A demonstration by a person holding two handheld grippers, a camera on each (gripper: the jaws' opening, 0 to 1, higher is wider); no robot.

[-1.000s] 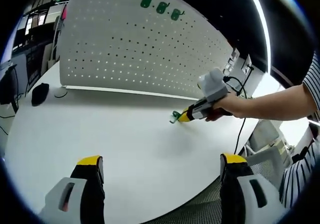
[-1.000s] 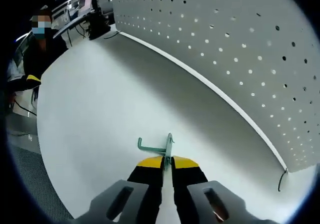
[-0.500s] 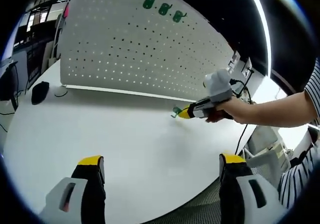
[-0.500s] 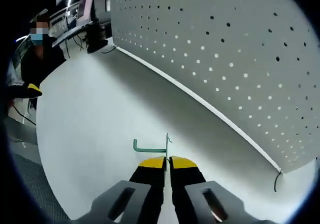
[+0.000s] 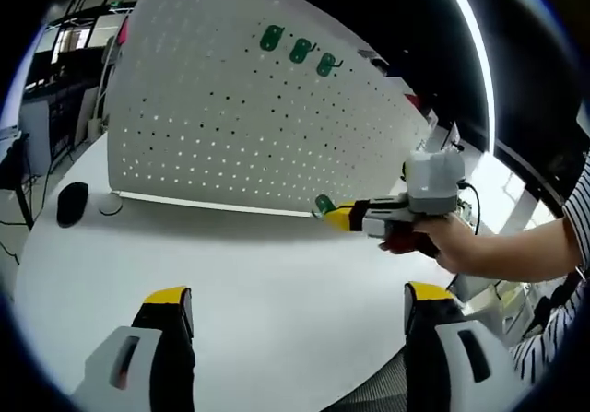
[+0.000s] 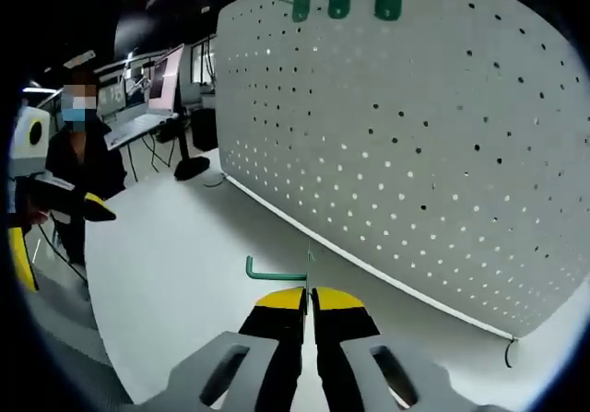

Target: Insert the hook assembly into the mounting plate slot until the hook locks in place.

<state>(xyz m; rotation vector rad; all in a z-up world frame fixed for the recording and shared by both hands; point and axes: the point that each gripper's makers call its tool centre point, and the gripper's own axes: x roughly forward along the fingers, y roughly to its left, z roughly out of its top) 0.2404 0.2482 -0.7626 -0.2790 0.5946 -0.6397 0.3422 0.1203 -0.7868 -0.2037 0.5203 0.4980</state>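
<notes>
My right gripper is shut on a green hook, whose arm sticks out to the left of the yellow fingertips. In the left gripper view the same right gripper comes in from the right, holding the green hook in the air in front of the white pegboard. Three green hooks hang high on the board; they also show at the top of the pegboard as green hooks. My left gripper stands open above the white table, holding nothing.
A dark object and a round base lie at the table's far left by the board's foot. A person stands at the left, with desks and monitors behind. A cable hangs at the board's right end.
The right gripper has lifted the green hook off the table, up toward the pegboard. Both views have tilted upward, bringing the three hanging hooks into the right gripper view.
</notes>
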